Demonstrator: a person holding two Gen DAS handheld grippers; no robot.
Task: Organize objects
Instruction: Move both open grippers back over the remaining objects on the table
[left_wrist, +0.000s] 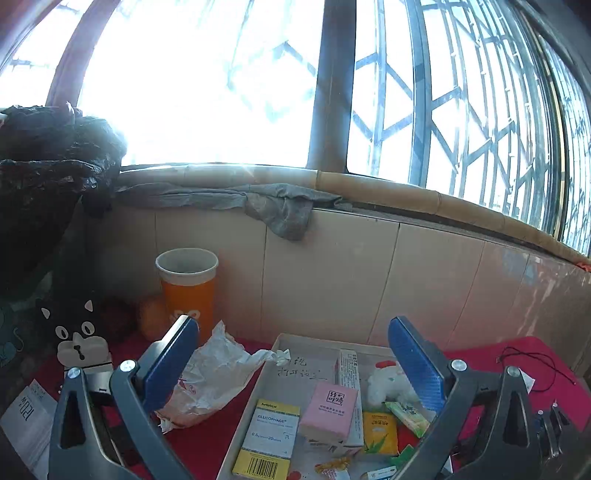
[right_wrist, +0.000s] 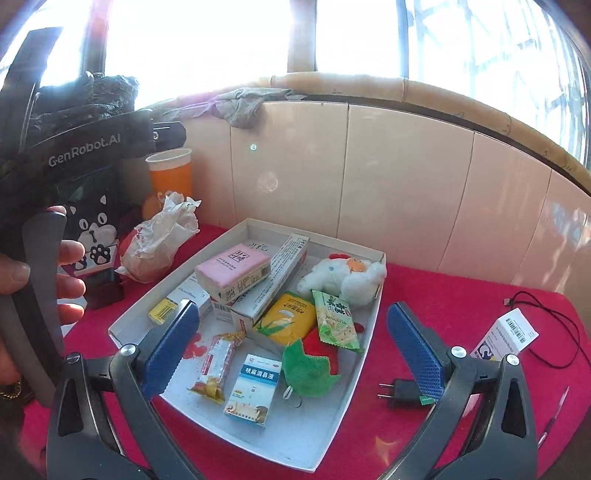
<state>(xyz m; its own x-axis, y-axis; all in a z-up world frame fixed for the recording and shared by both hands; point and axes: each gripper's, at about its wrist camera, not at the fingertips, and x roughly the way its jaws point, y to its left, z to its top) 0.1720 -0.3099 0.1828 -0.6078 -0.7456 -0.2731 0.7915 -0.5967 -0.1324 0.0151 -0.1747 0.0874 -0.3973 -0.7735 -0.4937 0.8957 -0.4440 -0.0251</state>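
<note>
Tray (right_wrist: 369, 317) of small items sits on the red surface (right_wrist: 443, 295), directly ahead of and below both grippers. Right gripper (right_wrist: 295, 347) is spread wide with nothing held, hovering over the tray's near half; the nasal-drop box (right_wrist: 253, 387) lies between its fingers, long axis roughly along the approach line. Left gripper (left_wrist: 291, 362) is likewise released and empty, over the tray's left end. Right arm is judged nearer to the loose plug (right_wrist: 400, 392) outside the tray.

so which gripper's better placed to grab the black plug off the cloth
Right, probably. The plug lies outside the tray, just inside the right gripper's open right finger. The left gripper, also open, faces the tray; no plug shows in its view.
</note>
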